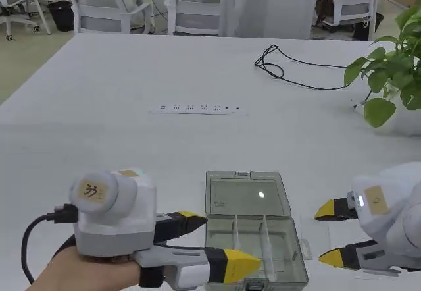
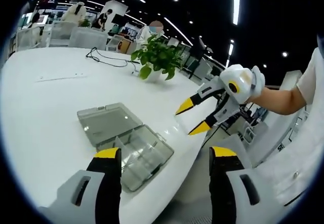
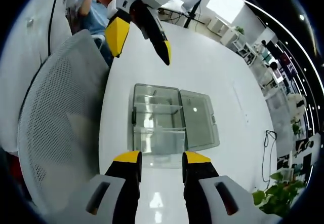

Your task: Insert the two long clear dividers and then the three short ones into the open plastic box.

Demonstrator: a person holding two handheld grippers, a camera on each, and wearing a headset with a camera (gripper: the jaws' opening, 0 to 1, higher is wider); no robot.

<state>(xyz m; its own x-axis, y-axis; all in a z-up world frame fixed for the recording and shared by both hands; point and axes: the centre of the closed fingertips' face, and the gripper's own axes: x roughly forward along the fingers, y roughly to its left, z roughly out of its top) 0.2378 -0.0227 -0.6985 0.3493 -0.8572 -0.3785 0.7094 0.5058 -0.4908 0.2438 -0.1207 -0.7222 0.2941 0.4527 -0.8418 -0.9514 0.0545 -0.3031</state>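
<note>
the yellow-tipped left gripper (image 1: pixel 230 240) and right gripper (image 1: pixel 320 235) gaped empty beside the clear rectangular plastic box (image 1: pixel 284 241). its thin upright dividers (image 1: pixel 265 235) looked light, stiff, slippery, best pinched by top edges.

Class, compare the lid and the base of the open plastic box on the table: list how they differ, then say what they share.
The base holds two clear dividers standing upright, while the lid is bare inside. In the head view the base lies nearer and the lid beyond it, folded flat open. The base looks deeper, with taller walls than the shallow lid. Both are clear plastic, joined along one edge.
</note>
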